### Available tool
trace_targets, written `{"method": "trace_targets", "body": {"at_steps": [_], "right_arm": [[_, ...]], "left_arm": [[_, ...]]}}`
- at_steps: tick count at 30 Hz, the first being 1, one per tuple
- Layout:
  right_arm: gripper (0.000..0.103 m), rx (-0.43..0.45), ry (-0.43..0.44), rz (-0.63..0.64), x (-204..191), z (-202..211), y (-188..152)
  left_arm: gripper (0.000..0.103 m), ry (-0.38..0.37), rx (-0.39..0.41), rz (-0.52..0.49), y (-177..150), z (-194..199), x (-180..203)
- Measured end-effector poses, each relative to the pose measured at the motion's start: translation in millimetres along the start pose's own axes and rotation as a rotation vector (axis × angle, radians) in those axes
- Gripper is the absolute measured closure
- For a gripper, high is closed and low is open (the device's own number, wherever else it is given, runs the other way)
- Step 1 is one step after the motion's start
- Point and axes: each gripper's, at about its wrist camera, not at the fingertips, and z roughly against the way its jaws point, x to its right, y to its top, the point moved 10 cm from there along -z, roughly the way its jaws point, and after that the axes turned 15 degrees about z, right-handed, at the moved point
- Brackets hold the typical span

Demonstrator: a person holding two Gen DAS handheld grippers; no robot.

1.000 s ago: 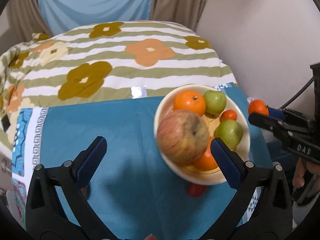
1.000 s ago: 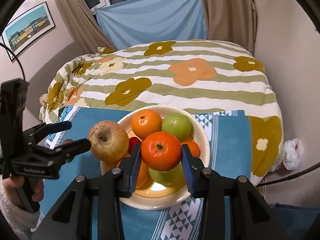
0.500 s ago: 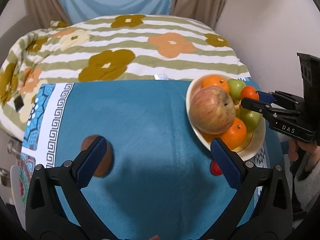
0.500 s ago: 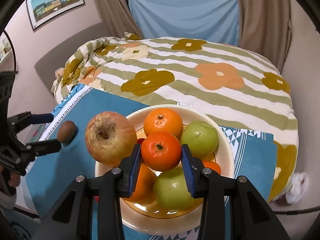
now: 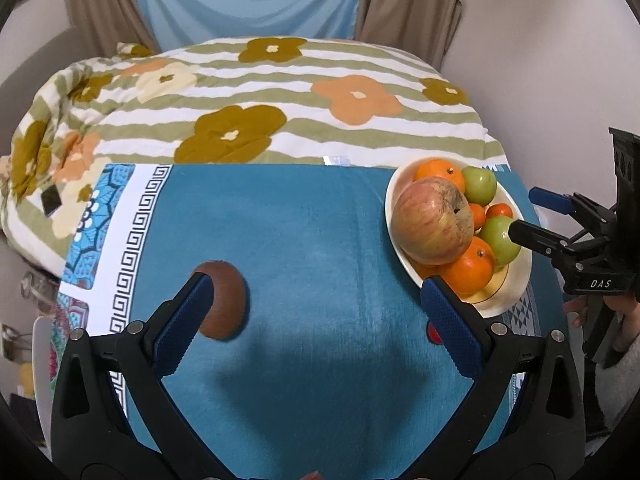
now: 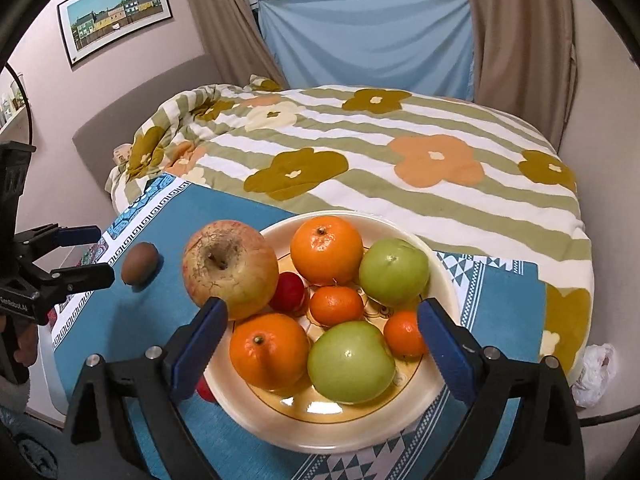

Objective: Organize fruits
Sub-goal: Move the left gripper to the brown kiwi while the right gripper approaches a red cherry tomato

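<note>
A cream bowl [image 6: 332, 436] on the blue cloth holds a big red-yellow apple [image 6: 230, 266], two green apples, oranges and small tangerines. My right gripper [image 6: 322, 306] hovers over it with its jaws opening wide. A small tangerine [image 6: 336, 306] lies loose in the bowl between them, touched by neither pad. My left gripper [image 5: 316, 284] stands open above the cloth, left of the bowl [image 5: 516, 292]. A brown kiwi [image 5: 222, 300] lies on the cloth just beside its left finger. Nothing is between the left pads.
A small red fruit [image 5: 434, 332] lies on the cloth against the bowl's near side. Beyond the blue cloth [image 5: 320, 232] spreads a striped flowered quilt [image 5: 280, 120]. A wall runs close along the right, and a white bag [image 6: 592, 372] lies at the right edge.
The right jaws have sprung open and let go of the tangerine, which now rests in the bowl. My left gripper has slid left across the cloth, bringing the kiwi beside its left finger.
</note>
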Motion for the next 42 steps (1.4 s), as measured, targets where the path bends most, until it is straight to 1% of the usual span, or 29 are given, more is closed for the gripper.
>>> {"method": "trace_targets", "body": {"at_steps": [6,9,15,18,21,24,25,28,30,33,36,42], "right_arm": [[0.008,0.02,-0.007,-0.027,-4,20,8],[0.008,0.034,-0.025,-0.028,-8,33,13],[0.008,0.057,-0.099,-0.028,-30,63,25],[0.008,0.046,-0.145,-0.036,-47,75,30],[0.008,0.021,-0.177,-0.081,-63,81,29],[0.008,-0.007,-0.173,-0.164,-79,80,25],[0.008,-0.016,-0.186,-0.199,-83,79,23],[0.008,-0.031,-0.232,-0.264,-91,81,19],[0.008,-0.045,-0.279,-0.308,-96,82,15],[0.008,-0.054,-0.317,-0.384,-102,79,7],[0.008,-0.081,-0.356,-0.451,-105,70,0],[0.008,-0.143,-0.391,-0.545,-108,38,-19]], "left_arm": [[0.0,-0.002,0.043,0.001,6,24,-2],[0.0,-0.02,0.058,0.004,8,41,-5],[0.0,-0.039,0.106,-0.041,12,76,-16],[0.0,-0.059,0.125,-0.075,14,93,-27],[0.0,-0.073,0.134,-0.102,19,104,-39],[0.0,-0.092,0.131,-0.128,23,111,-49],[0.0,-0.103,0.124,-0.141,25,112,-52],[0.0,-0.123,0.099,-0.176,27,108,-59],[0.0,-0.141,0.082,-0.21,28,103,-65],[0.0,-0.158,0.053,-0.243,30,93,-71],[0.0,-0.184,0.017,-0.272,31,74,-74],[0.0,-0.203,-0.064,-0.327,24,26,-77]]}}
